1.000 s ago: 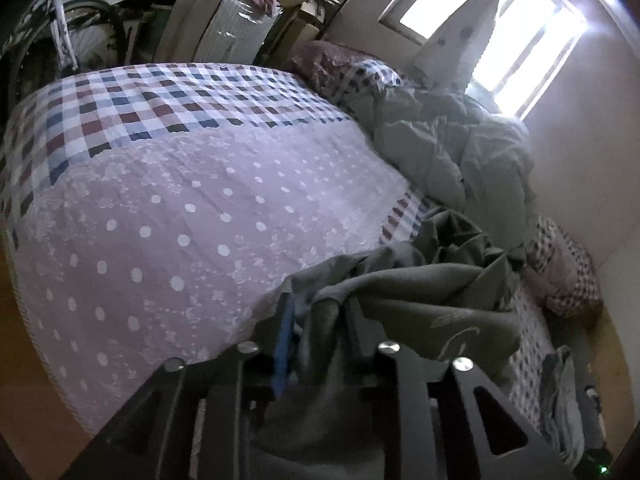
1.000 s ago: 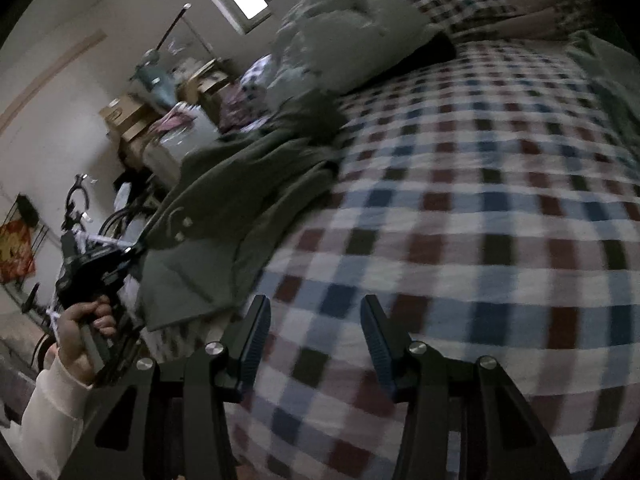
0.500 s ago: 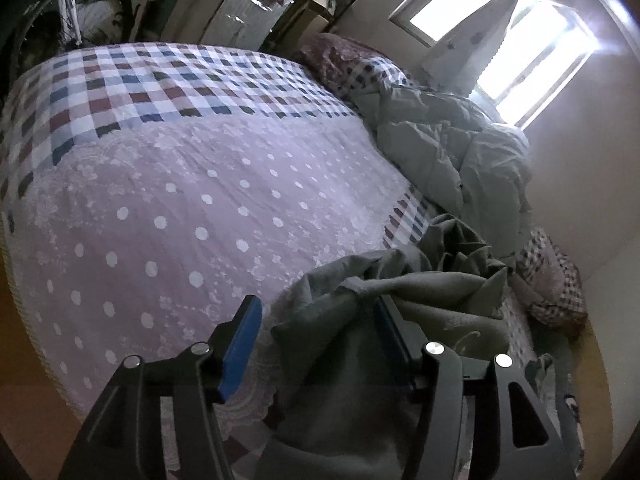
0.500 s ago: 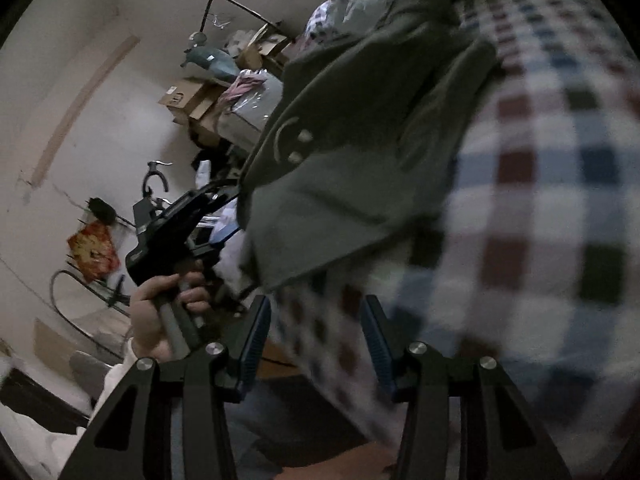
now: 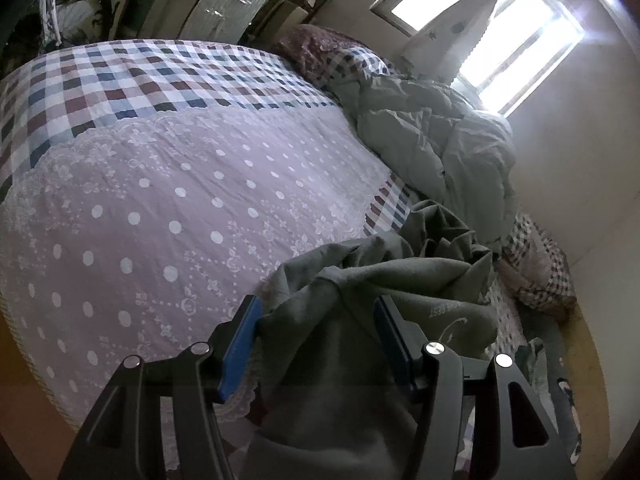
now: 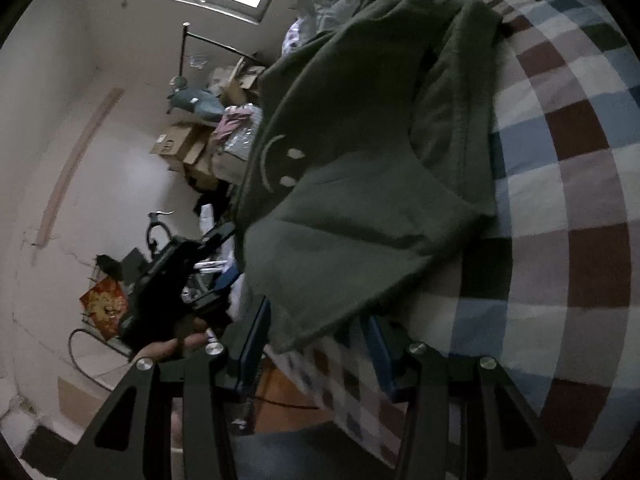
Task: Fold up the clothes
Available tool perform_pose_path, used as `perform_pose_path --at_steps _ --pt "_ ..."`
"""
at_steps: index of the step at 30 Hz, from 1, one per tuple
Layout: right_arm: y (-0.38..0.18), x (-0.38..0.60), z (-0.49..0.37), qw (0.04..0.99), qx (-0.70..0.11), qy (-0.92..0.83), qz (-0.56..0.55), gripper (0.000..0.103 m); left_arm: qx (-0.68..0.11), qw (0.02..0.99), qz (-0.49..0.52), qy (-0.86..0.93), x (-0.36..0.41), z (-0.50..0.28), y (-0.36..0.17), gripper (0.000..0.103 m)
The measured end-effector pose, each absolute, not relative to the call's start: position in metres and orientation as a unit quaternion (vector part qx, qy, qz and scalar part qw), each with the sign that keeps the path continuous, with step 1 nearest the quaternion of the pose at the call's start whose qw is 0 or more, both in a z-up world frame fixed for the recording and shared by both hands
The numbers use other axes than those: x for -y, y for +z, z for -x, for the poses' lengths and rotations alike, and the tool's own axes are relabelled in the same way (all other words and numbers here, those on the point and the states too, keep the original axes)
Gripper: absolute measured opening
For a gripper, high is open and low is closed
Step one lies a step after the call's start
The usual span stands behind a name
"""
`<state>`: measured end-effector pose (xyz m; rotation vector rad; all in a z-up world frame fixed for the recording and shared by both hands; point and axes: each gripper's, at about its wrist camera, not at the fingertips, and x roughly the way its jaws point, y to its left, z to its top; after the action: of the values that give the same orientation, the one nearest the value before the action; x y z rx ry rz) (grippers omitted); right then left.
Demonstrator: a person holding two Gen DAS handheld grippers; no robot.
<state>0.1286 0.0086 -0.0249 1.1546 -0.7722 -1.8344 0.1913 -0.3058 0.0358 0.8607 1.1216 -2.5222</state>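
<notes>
The bed wears a checked cover in blue, maroon and white; over that lies a pale lilac spread with white dots and a lace border; a crumpled grey-green duvet is heaped at the window end, beside patterned pillows; a dark green garment with a smiley face print lies bunched at the bed's edge, its corner hanging over.

A checked bedspread covers the bed at upper left, a dotted lilac sheet below it. A rumpled duvet lies right of center under the bright window. Cardboard boxes sit left of center in the right wrist view.
</notes>
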Motion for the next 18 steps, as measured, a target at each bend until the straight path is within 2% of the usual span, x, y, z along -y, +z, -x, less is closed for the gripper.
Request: perform_pose_path --at_steps 3,5,8,13,18 --pt "-0.020 -0.006 -0.125 0.396 0.281 -0.746 -0.455 0.030 -0.388 0.125 -0.290 -0.866 0.306 -0.193 0.037 0.063" --pt "-0.016 -0.008 -0.126 0.394 0.263 -0.757 -0.449 0.008 -0.387 0.126 -0.288 -0.867 0.305 -0.194 0.038 0.063" --pt "-0.004 -0.013 -0.129 0.396 0.229 -0.780 -0.428 0.004 -0.388 0.130 -0.284 -0.867 0.304 -0.195 0.039 0.063" --pt "0.022 -0.031 -0.135 0.389 0.159 -0.823 -0.383 0.003 -0.391 0.132 -0.278 -0.868 0.301 -0.191 0.040 0.062" --pt "0.043 -0.081 -0.131 0.387 0.175 -0.837 -0.346 0.002 -0.386 0.129 -0.276 -0.871 0.293 -0.184 0.042 0.062"
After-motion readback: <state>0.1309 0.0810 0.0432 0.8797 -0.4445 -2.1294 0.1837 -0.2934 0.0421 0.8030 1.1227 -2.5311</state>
